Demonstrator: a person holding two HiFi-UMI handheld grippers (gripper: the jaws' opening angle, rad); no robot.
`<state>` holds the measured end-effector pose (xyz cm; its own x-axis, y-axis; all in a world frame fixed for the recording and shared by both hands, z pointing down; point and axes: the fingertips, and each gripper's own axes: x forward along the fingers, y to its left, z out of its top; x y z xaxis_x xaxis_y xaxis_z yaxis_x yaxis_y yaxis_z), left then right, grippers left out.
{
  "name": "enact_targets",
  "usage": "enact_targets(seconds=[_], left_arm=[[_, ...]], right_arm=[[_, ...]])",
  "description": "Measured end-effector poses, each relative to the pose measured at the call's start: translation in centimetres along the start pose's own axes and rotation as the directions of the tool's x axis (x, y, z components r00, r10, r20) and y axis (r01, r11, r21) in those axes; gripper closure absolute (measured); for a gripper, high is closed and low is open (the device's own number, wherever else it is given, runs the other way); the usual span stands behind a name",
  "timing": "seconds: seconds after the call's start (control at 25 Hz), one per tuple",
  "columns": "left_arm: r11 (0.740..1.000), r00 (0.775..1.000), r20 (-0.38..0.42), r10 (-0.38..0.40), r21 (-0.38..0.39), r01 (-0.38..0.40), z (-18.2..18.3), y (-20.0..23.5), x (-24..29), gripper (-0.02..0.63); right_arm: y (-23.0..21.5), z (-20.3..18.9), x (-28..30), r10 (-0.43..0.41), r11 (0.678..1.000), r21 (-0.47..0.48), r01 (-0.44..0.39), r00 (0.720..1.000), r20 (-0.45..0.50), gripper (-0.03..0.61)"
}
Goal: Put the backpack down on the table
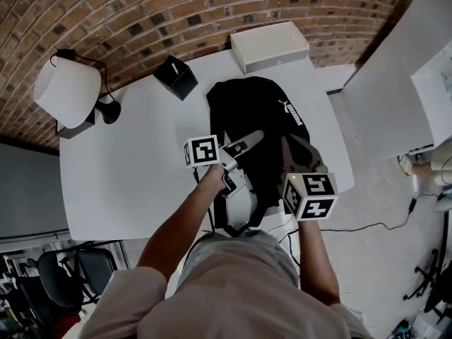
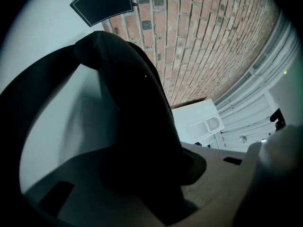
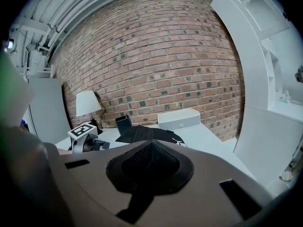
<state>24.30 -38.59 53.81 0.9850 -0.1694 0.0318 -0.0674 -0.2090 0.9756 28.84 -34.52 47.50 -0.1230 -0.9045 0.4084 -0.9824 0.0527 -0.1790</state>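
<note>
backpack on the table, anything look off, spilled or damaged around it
Nothing stands out. The backpack lies flat on the table, with no spill or damage visible. One strap is held in the left gripper, and a mesh pad is held in the right gripper.

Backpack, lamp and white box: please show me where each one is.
backpack point(image 1: 247, 111), head view, on its black front panel
lamp point(image 1: 67, 90), head view, on the white shade
white box point(image 1: 270, 44), head view, on its top face
</note>
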Motion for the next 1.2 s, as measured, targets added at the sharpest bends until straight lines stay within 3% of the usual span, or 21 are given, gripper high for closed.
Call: enact_targets(seconds=[0.52,1.2], left_arm=[[0.999,1.0,-0.015,-0.02,-0.032,0.019,-0.2,1.2,-0.9,0.472],[0.999,0.999,0.011,0.049,-0.017,-0.049,0.8,2.9,-4.5,0.451]], right_arm=[[2.8,-0.4,1.6,0.052,0.998,-0.038,-0.053,0.998,-0.031,0.578],[6.3,-1.4,2.6,0.107,0.992,-0.066,-0.111,0.992,-0.061,0.578]])
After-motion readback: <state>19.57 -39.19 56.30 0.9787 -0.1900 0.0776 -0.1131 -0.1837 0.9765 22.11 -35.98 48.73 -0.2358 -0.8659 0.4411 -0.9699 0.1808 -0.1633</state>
